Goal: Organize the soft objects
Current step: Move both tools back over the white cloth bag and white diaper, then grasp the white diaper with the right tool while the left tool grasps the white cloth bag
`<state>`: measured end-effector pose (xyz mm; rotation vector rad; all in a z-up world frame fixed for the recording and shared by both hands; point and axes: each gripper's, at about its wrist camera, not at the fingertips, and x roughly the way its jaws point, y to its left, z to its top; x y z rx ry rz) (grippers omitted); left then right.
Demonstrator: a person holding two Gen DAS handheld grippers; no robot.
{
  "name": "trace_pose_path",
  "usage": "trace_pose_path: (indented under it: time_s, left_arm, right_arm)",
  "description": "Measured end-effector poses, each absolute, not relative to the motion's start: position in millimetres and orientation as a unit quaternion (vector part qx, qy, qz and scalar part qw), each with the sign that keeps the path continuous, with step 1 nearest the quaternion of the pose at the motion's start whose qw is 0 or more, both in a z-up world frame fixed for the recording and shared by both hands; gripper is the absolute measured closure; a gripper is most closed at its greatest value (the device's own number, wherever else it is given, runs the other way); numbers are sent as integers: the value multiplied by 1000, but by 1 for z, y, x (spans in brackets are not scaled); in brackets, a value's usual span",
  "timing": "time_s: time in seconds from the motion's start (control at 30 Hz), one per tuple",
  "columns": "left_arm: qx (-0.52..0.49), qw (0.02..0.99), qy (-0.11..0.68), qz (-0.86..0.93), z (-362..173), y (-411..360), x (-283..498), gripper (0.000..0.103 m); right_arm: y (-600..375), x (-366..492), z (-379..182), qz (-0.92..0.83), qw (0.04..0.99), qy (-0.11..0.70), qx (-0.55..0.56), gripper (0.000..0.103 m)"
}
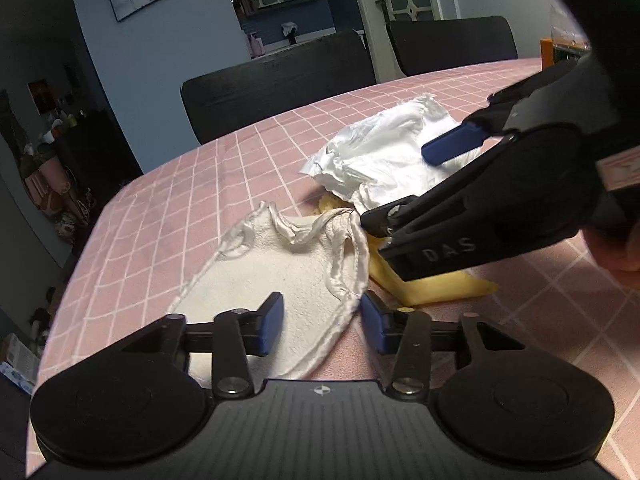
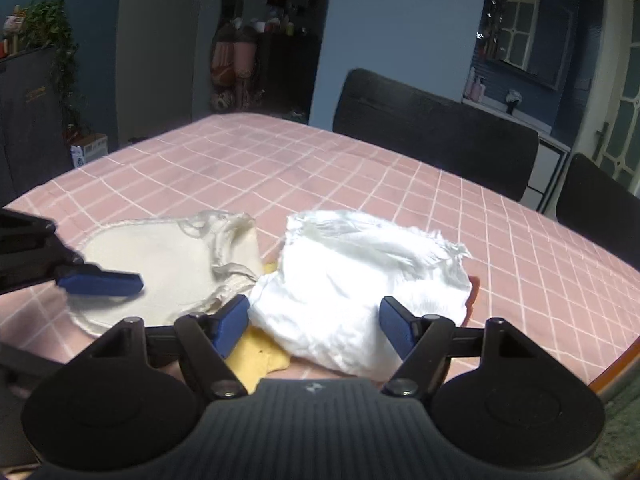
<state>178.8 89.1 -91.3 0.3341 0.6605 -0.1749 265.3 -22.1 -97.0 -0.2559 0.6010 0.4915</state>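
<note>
Both wrist cams low and close over the pink checked tablecloth (image 1: pixel 180 200), angled down across it toward dark chairs (image 2: pixel 436 136); tablecloth shared.

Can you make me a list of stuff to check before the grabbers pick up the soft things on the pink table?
1. Left gripper open: ok, the cream cloth's edge lies between its pads.
2. Right gripper open: ok, around the white crumpled cloth.
3. Either cloth gripped: not ok, no pad presses yet.
4. Grippers apart from each other: ok.
5. Yellow piece free: not ok, it lies partly under both cloths.
6. Bare tablecloth for sorting: ok.
</note>
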Motion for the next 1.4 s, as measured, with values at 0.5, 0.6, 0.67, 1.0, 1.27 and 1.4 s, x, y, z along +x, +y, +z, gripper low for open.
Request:
trace_pose_path:
  time_s: [0.5, 0.6, 0.67, 1.0, 1.27, 1.4]
  left_arm:
    - [90, 938, 325, -78, -75, 90, 145, 100]
    - [81, 943, 315, -64, -68, 87, 123, 100]
    - [55, 947, 310, -58, -62, 88, 109, 100]
    - [40, 946, 317, -61, -41, 77, 47, 101]
    - [30, 927, 354, -117, -59, 53, 11, 100]
    - [35, 928, 351, -120, -63, 48, 8, 96]
  right_arm:
    - [-65, 210, -70, 264, 911, 314, -41, 89]
    - [-78, 182, -64, 261, 913, 311, -39, 89]
    - [-87, 163, -60, 259, 916, 305, -39, 89]
    - [-127, 83, -46, 214, 922, 314, -75, 90]
    - [-141, 49, -75, 221, 903, 357, -85, 84]
    - [-141, 44, -73, 229, 905, 347, -89, 60]
